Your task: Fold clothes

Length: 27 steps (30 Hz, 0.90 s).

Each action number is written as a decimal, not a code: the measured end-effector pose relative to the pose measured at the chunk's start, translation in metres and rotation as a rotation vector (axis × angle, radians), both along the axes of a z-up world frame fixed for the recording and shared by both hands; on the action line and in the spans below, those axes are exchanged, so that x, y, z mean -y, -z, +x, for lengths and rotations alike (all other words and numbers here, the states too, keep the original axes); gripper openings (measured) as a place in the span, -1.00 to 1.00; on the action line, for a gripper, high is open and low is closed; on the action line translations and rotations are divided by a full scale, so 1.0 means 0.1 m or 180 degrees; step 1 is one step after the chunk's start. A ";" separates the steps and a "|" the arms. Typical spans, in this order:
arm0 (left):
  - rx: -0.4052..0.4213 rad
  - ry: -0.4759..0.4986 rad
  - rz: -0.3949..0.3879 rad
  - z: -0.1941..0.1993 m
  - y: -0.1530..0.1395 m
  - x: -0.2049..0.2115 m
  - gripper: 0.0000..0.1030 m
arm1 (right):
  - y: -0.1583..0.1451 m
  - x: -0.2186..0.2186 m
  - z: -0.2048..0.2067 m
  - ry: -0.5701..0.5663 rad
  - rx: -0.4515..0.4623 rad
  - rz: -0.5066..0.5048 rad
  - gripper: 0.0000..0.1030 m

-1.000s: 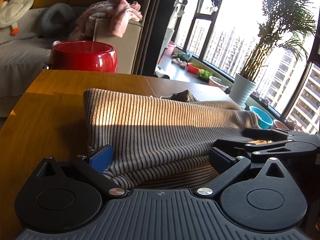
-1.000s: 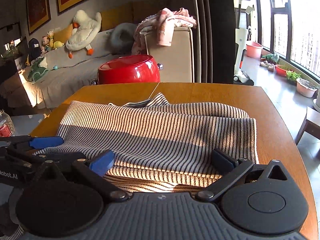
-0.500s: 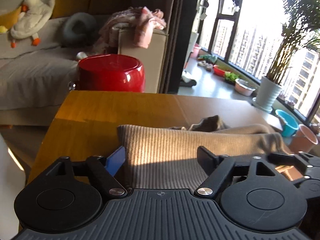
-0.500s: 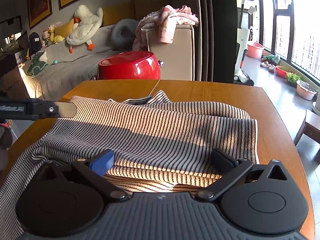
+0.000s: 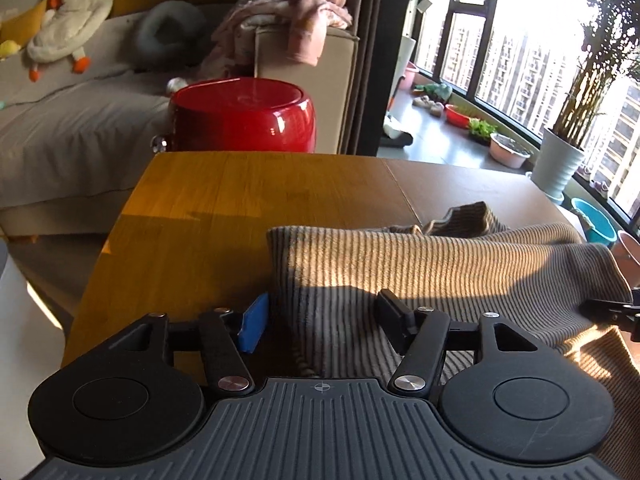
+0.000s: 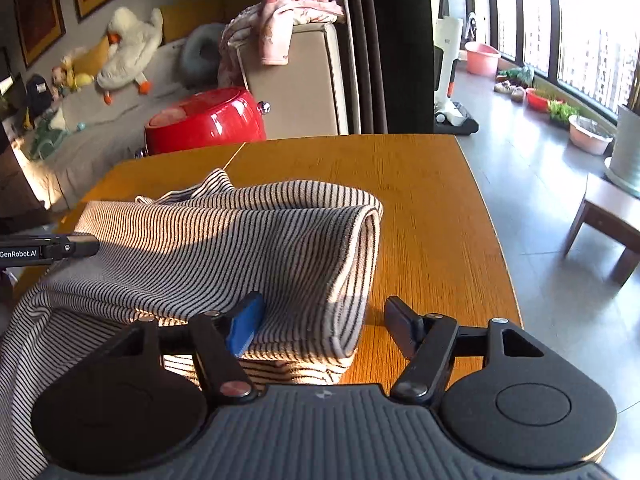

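Note:
A black-and-white striped garment (image 5: pixel 440 264) lies folded in layers on the wooden table (image 5: pixel 224 200). My left gripper (image 5: pixel 320 320) is open, its fingers straddling the garment's left fold edge. In the right wrist view the striped garment (image 6: pixel 240 248) has a rolled fold at its right end. My right gripper (image 6: pixel 324 324) is open around the garment's near right corner, with the blue pad (image 6: pixel 244 324) resting on the cloth. The left gripper's tip (image 6: pixel 60 248) shows at the left edge, over the cloth.
A red round pot (image 5: pixel 244 116) stands just beyond the table's far edge. A sofa (image 5: pixel 60 128) with plush toys is behind it. The table's right edge (image 6: pixel 492 240) drops to the floor, with a low stool (image 6: pixel 608 224) and potted plants (image 5: pixel 564 160) by the window.
Both grippers have swung outward: the left now sits at the garment's left edge, the right at its right fold. The garment's right end has rolled up into a thicker fold.

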<state>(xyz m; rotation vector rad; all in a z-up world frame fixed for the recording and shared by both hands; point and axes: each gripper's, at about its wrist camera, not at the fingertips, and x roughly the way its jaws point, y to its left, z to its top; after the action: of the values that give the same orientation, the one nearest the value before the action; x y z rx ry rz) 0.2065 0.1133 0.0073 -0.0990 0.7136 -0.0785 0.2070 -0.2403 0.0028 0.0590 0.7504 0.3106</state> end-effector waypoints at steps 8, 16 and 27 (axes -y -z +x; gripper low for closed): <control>-0.0157 0.0135 -0.0306 0.21 0.01 -0.17 0.57 | -0.52 -0.34 0.28 -0.0319 0.0471 0.0117 0.32; -0.0207 0.0282 -0.0453 0.35 0.11 -0.19 0.71 | -0.18 -1.11 0.97 -0.0879 0.0120 -0.0250 0.32; 0.0001 0.0329 -0.0177 0.23 0.17 -0.03 0.85 | -0.36 -1.26 1.04 -0.0773 0.0395 -0.0402 0.35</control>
<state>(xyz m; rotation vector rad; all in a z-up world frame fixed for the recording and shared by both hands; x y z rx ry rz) 0.2297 0.1167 -0.0095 -0.1152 0.7161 -0.1973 0.3108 -0.1138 0.0386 -0.1707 0.6528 0.4925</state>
